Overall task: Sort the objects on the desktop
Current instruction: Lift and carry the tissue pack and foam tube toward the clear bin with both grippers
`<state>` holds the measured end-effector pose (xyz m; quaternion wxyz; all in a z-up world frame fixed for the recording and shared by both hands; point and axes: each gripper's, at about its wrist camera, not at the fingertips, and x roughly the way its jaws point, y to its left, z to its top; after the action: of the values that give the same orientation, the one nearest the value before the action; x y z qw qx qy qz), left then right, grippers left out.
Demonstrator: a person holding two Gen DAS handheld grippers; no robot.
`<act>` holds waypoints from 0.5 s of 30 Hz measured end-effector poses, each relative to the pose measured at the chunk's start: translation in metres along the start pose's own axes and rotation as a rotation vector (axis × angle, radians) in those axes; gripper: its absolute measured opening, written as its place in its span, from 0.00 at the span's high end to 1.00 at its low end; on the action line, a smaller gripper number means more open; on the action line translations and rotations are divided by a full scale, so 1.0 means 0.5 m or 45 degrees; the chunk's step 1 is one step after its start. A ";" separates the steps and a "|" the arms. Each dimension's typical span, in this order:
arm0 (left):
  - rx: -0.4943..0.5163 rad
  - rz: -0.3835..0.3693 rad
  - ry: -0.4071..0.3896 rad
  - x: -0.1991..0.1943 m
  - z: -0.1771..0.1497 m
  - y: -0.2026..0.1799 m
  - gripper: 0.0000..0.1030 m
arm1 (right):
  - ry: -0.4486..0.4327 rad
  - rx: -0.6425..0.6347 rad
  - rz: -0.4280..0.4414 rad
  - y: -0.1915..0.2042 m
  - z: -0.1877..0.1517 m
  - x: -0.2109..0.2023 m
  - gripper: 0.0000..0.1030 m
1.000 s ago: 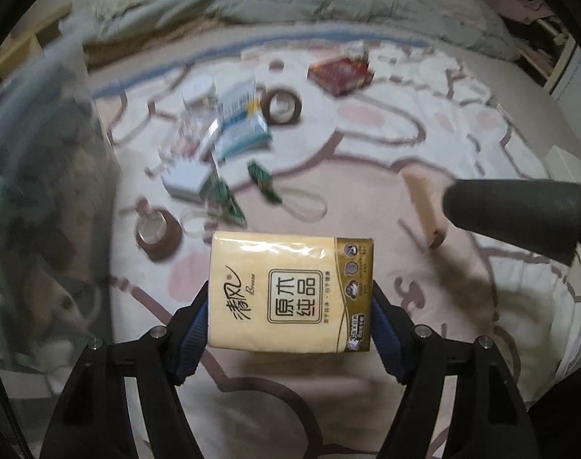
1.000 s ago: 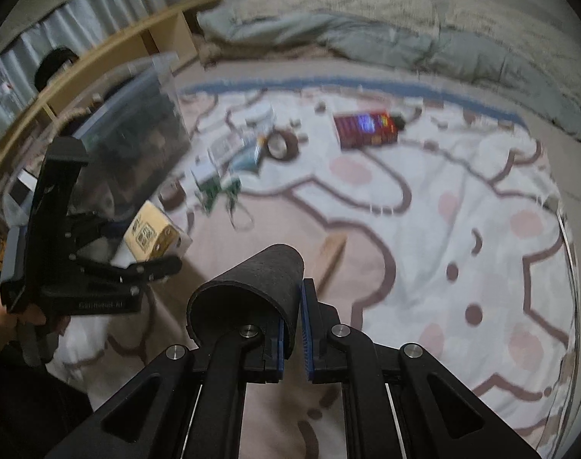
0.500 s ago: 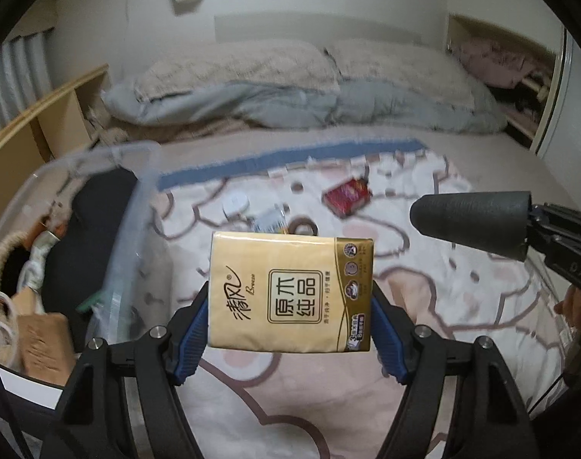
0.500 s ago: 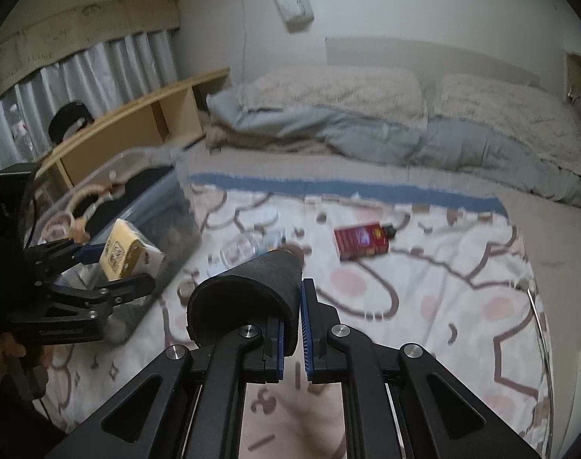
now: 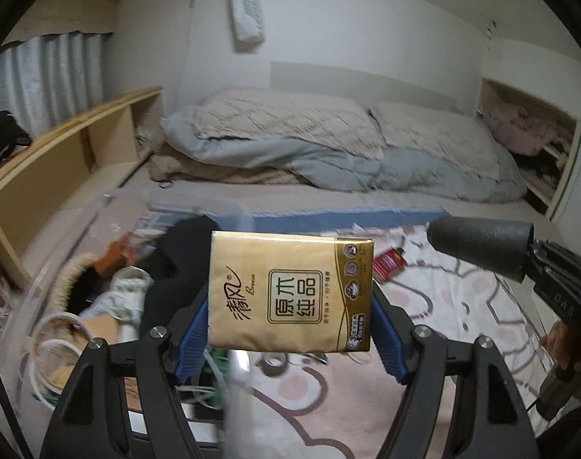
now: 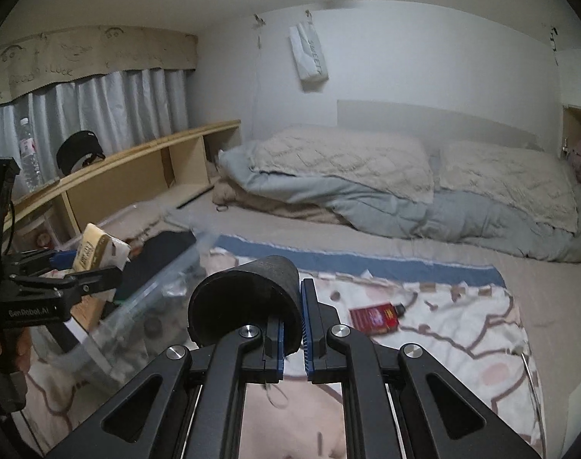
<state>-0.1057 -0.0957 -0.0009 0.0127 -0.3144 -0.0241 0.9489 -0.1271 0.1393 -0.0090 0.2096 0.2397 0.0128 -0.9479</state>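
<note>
The left claw (image 5: 290, 329) grips a gold tissue pack (image 5: 290, 292) by its two side edges, held in the air above a clear plastic bin (image 6: 137, 306) and the patterned blanket (image 5: 443, 306). The pack's face reads "Breeze" beside large Chinese characters; the smaller print is illegible. The right claw (image 6: 292, 338) is closed tight on the wall of a black tube (image 6: 248, 302), whose far end is out of sight in its own view. The bin's contents, dark cloth, white cord and paper, are blurred and partly hidden behind the pack. A red box (image 6: 374, 317) lies on the blanket, its label unreadable. The left tool's body bears "GenRobot.AI"; a white wall hanging (image 6: 309, 57) reads "SWEET". A hand (image 5: 558, 344) appears only at the frame edge.
</note>
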 end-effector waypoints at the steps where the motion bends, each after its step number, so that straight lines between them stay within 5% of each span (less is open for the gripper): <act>1: -0.015 0.007 -0.011 -0.005 0.005 0.013 0.28 | -0.012 -0.004 0.002 0.010 0.004 0.001 0.92; 15: -0.250 0.176 -0.015 -0.002 0.009 0.219 0.28 | -0.050 -0.167 0.078 0.184 0.063 0.100 0.92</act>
<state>-0.1085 -0.2052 -0.0028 -0.0838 -0.3094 -0.0954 0.9424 -0.1439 0.0321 0.0030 0.2541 0.2072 0.0635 -0.9426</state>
